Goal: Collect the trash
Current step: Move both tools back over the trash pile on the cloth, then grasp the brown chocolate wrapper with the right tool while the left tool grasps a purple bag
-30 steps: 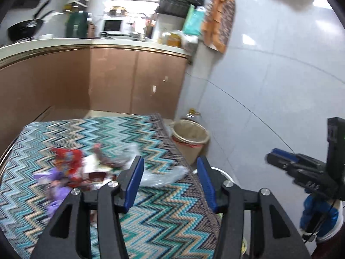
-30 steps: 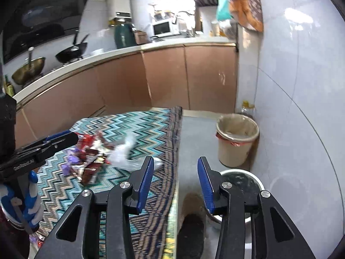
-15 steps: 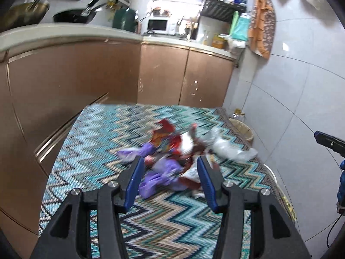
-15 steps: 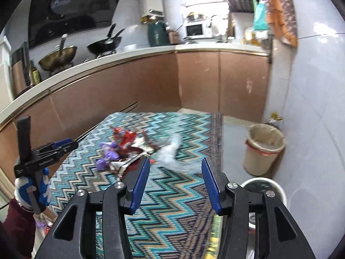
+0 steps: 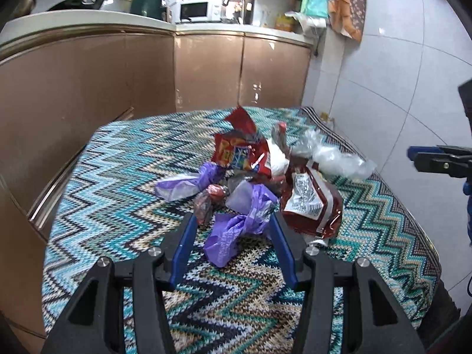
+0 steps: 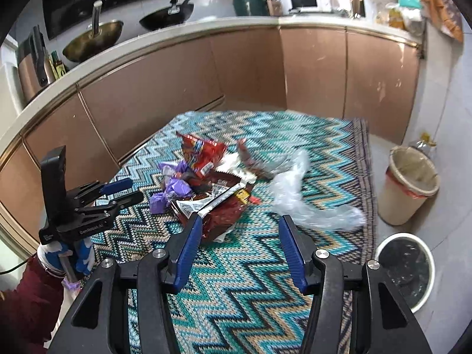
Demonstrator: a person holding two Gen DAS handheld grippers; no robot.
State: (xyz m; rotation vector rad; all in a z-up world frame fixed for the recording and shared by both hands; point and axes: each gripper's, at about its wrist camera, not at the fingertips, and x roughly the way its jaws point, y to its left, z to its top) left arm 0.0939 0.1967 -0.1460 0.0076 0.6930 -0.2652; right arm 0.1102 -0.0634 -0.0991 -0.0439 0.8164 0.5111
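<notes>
You face copper-brown cabinets (image 6: 247,67) under a pale counter (image 6: 177,34); grey floor tiles (image 6: 436,112) gleam at right.

Trash pile on the zigzag-patterned woven table cover (image 6: 250,280), bins on the floor to its right.

The heap sits mid-table: a crumpled purple plastic wrapper (image 5: 236,230) nearest, between the fingers of the left gripper (image 5: 233,236); a red snack bag (image 5: 242,153) behind it; a dark red labelled pouch (image 5: 309,203) to the right; a clear plastic bag (image 6: 298,203) rightmost. The right gripper (image 6: 240,242) hangs before the pouch. A beige waste bin (image 6: 410,188) stands beyond the table's right edge, a white-rimmed bin (image 6: 404,268) nearer.
</notes>
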